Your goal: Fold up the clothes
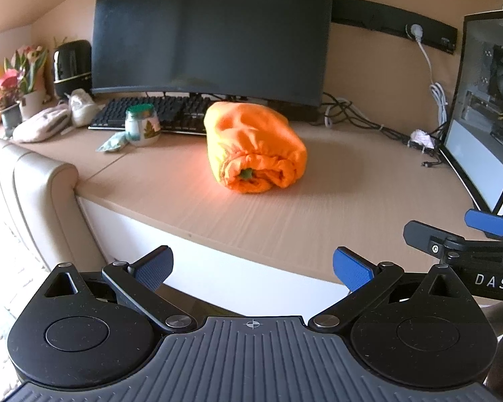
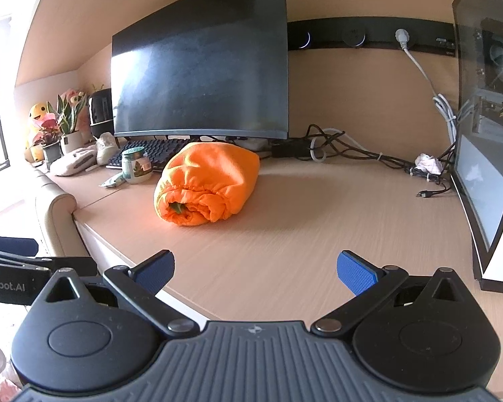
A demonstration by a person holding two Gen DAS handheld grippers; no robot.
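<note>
On desk, mid-depth, just near of the keyboard (image 1: 157,114): one orange garment (image 1: 255,147), bundled into a thick roll, rolled end toward me, a bit of green showing in the core. It lies apart from both grippers. Whether this roll is a finished fold or a bundle waiting to be opened and folded, I cannot settle from here.

Left gripper (image 1: 251,268): fingers spread wide, holding nothing, hovering off the near edge of the desk (image 1: 352,194). Right gripper (image 2: 255,269): same, spread and empty, over the near desk.

Risks, left to right:
- Jar (image 1: 142,125) and small packet (image 1: 114,142) sit just left of the roll; a sweep leftward could tip the jar.
- Roll is loose at its end; a one-sided pinch would likely drag out a single layer and unroll it.
- Cables (image 1: 369,124) and PC case (image 1: 486,110) at right; cloth flung that way could snag.
- Grippers are close together; they could clash.

Count: one garment, two grippers, one monitor (image 1: 211,33), one keyboard, one jar, one packet.
</note>
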